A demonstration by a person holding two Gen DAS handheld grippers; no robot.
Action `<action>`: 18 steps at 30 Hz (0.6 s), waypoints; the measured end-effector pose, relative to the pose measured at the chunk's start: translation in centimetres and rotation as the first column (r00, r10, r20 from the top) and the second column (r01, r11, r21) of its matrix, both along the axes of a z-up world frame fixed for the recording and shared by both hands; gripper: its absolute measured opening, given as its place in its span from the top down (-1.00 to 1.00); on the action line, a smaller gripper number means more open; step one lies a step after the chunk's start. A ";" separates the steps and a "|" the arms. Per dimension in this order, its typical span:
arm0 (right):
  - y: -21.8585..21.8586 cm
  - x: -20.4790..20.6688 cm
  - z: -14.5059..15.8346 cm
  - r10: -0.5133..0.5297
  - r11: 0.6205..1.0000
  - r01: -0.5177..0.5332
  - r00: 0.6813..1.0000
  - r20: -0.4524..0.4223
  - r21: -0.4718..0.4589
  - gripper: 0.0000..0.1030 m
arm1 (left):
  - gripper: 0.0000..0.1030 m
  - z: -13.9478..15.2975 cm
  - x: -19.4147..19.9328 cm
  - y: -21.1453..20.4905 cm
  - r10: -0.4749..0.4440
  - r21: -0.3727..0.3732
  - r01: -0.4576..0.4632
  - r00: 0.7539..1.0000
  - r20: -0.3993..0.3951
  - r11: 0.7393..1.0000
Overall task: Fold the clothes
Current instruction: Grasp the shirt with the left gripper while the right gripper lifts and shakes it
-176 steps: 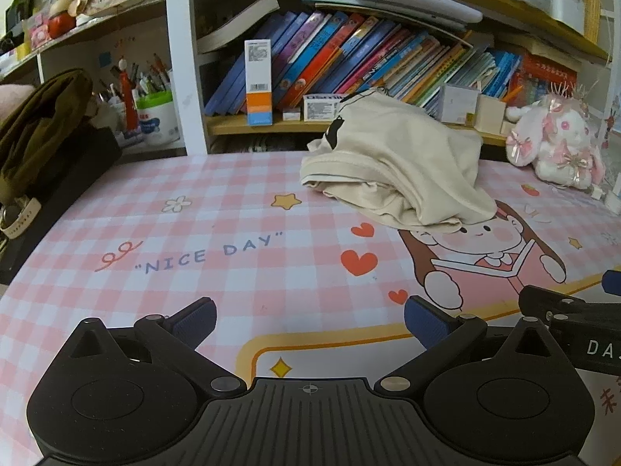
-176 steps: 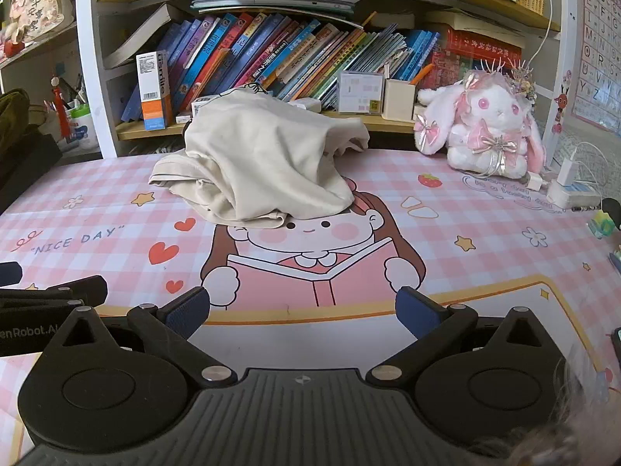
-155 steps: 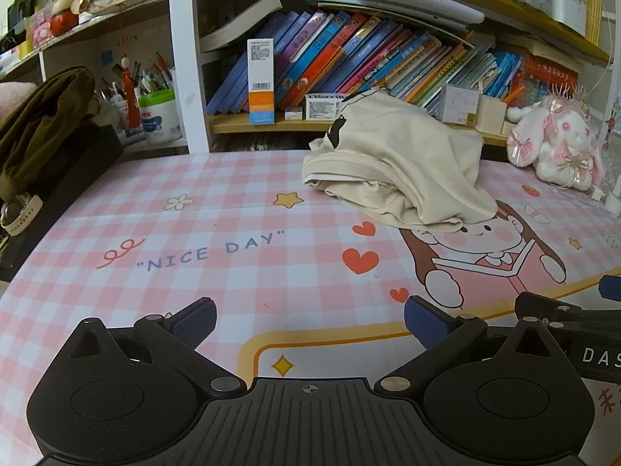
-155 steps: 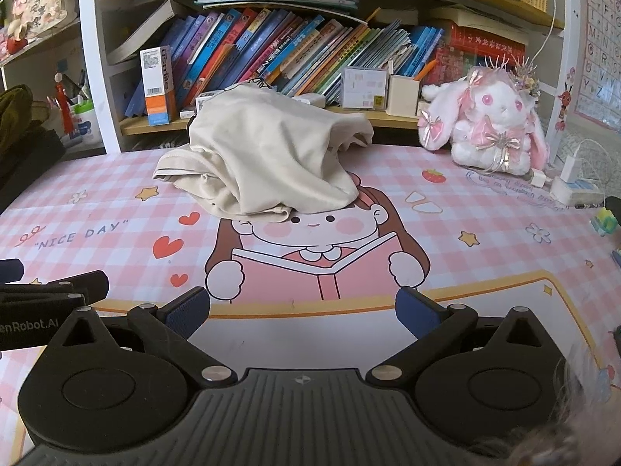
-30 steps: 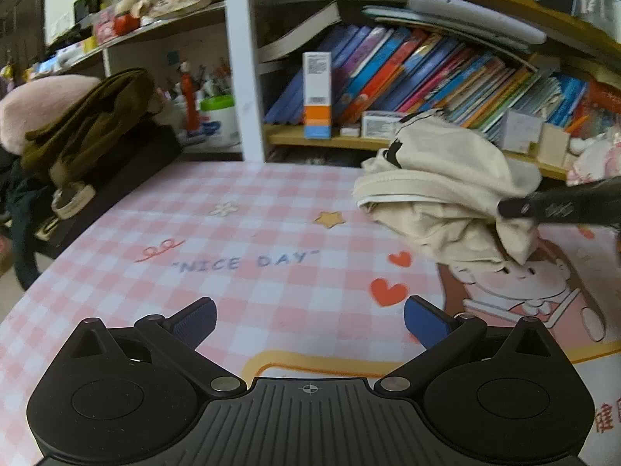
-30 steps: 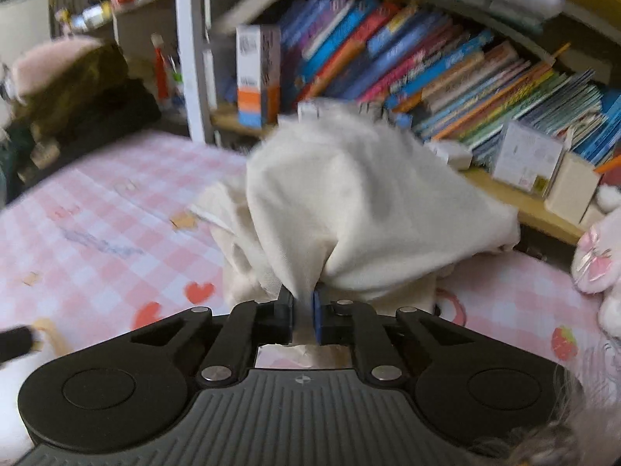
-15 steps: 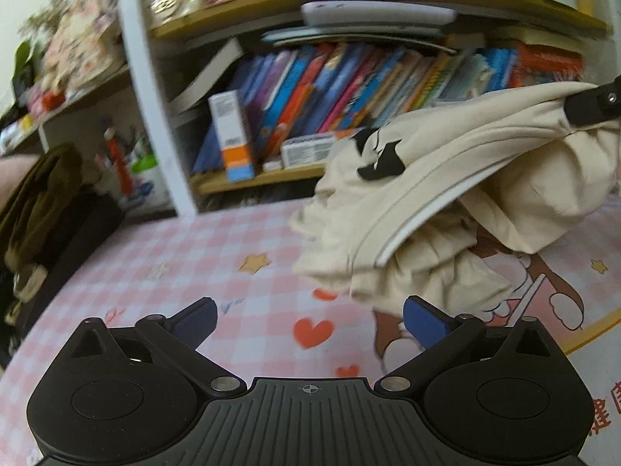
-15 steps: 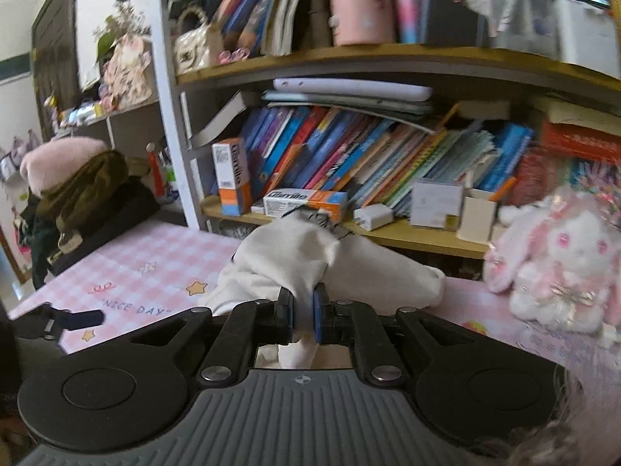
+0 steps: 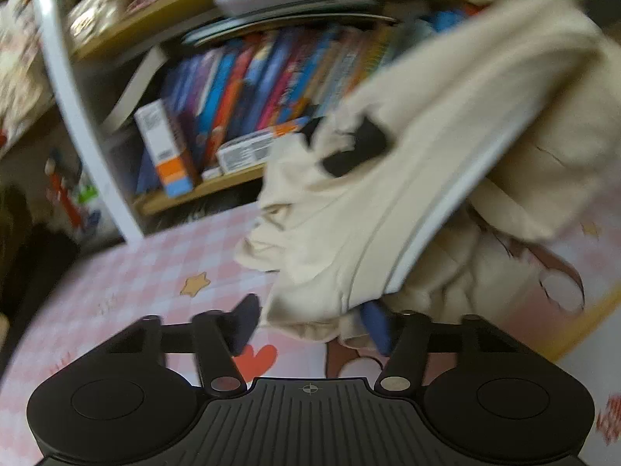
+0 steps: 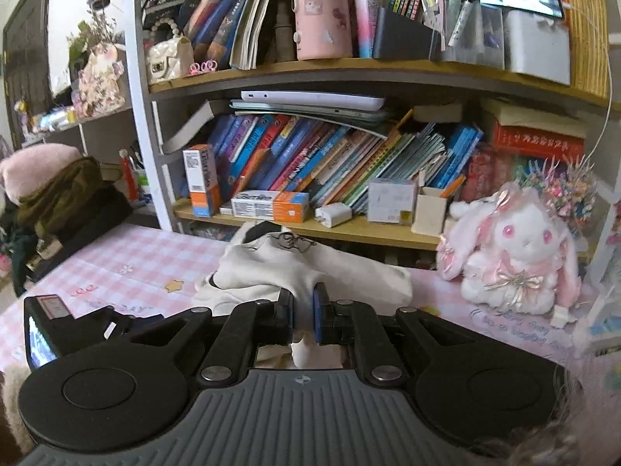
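Observation:
A cream garment (image 9: 368, 209) with a black print and a white hem hangs bunched above the pink checked table mat (image 9: 136, 272). It is lifted from the upper right. Its lowest folds droop between the fingers of my left gripper (image 9: 310, 324), whose jaws are closing. The left pad stands just clear of the cloth and the right one is partly behind it. In the right wrist view my right gripper (image 10: 302, 314) is shut on a pinch of the garment (image 10: 271, 268), which trails down to the mat. The left view is blurred.
A bookshelf (image 10: 310, 229) full of books and boxes runs along the back of the table. A pink and white plush rabbit (image 10: 516, 256) sits at the right. Dark bags and a pink hat (image 10: 58, 202) are piled at the left. Small items (image 10: 605, 318) crowd the right edge.
The right gripper has raised the garment off the mat. The left gripper has moved in under the hanging cloth and rolled, and its jaws have narrowed from wide open.

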State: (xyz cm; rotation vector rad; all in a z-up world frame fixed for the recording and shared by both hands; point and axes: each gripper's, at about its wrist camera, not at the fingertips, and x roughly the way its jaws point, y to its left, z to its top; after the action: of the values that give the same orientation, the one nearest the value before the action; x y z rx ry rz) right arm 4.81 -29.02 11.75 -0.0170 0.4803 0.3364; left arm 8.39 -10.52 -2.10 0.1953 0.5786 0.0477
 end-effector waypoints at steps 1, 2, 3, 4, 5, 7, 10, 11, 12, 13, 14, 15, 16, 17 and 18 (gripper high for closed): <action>0.1 -0.1 0.1 -0.006 1.000 0.006 1.000 0.001 -0.008 0.83 | 0.79 0.4 0.0 0.8 0.016 -0.033 -0.015 1.000 0.019 0.999; 0.1 -0.2 0.2 -0.008 1.000 0.008 1.000 0.004 -0.013 0.83 | 0.94 1.0 -0.2 1.7 0.035 -0.066 -0.032 0.999 0.039 0.997; 0.2 -0.4 0.3 -0.003 1.000 0.003 1.000 0.009 -0.017 0.84 | 1.00 1.6 -0.3 2.7 0.056 -0.097 -0.050 0.997 0.059 0.994; 0.3 -0.7 0.6 0.007 1.000 -0.007 1.000 0.019 -0.020 0.84 | 1.00 2.4 -0.7 3.9 0.080 -0.141 -0.067 0.993 0.087 0.988; 0.4 -1.0 0.9 0.018 1.000 -0.017 0.999 0.031 -0.022 0.84 | 1.00 3.4 -1.1 5.0 0.099 -0.181 -0.076 0.988 0.120 0.981; 0.7 -1.6 2.1 0.053 0.999 -0.052 0.996 0.072 -0.014 0.85 | 1.00 5.8 -2.2 6.9 0.129 -0.234 -0.081 0.972 0.196 0.969; 1.0 -2.5 5.1 0.114 0.993 -0.120 0.979 0.168 0.023 0.86 | 1.00 9.6 -4.4 8.6 0.140 -0.255 -0.053 0.932 0.334 0.966; 1.2 -2.8 6.5 0.131 0.990 -0.141 0.968 0.213 0.028 0.86 | 1.00 10.9 -5.2 9.0 0.145 -0.255 -0.048 0.915 0.377 0.966; 1.4 -3.1 7.8 0.144 0.987 -0.156 0.955 0.258 0.027 0.86 | 1.00 12.4 -6.2 9.4 0.159 -0.262 -0.048 0.892 0.423 0.964; 1.7 -3.5 9.3 0.158 0.984 -0.174 0.938 0.307 0.027 0.86 | 1.00 14.1 -7.3 9.8 0.179 -0.273 -0.050 0.864 0.470 0.961; 1.8 -4.0 10.8 0.170 0.981 -0.193 0.918 0.358 0.029 0.86 | 1.00 15.7 -8.4 10.2 0.198 -0.283 -0.053 0.834 0.515 0.958; 1.7 -4.6 12.3 0.180 0.977 -0.211 0.896 0.406 0.032 0.87 | 1.00 17.6 -9.7 10.6 0.216 -0.295 -0.048 0.793 0.569 0.954; 1.6 -5.2 13.8 0.186 0.973 -0.228 0.873 0.451 0.040 0.89 | 1.00 19.5 -11.1 10.9 0.228 -0.302 -0.037 0.745 0.627 0.953; 1.4 -6.1 15.3 0.190 0.968 -0.247 0.847 0.496 0.051 0.89 | 1.00 21.3 -12.4 11.0 0.230 -0.296 -0.024 0.692 0.684 0.955; 1.1 -7.3 16.7 0.195 0.961 -0.270 0.815 0.546 0.061 0.89 | 1.00 23.0 -13.6 11.1 0.226 -0.284 -0.012 0.636 0.738 0.959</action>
State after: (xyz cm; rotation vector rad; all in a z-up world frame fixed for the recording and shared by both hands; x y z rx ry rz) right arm -2.44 -27.90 28.40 -0.0368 -0.1091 0.5856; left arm -5.21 0.57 20.94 -0.1291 -0.2768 0.1782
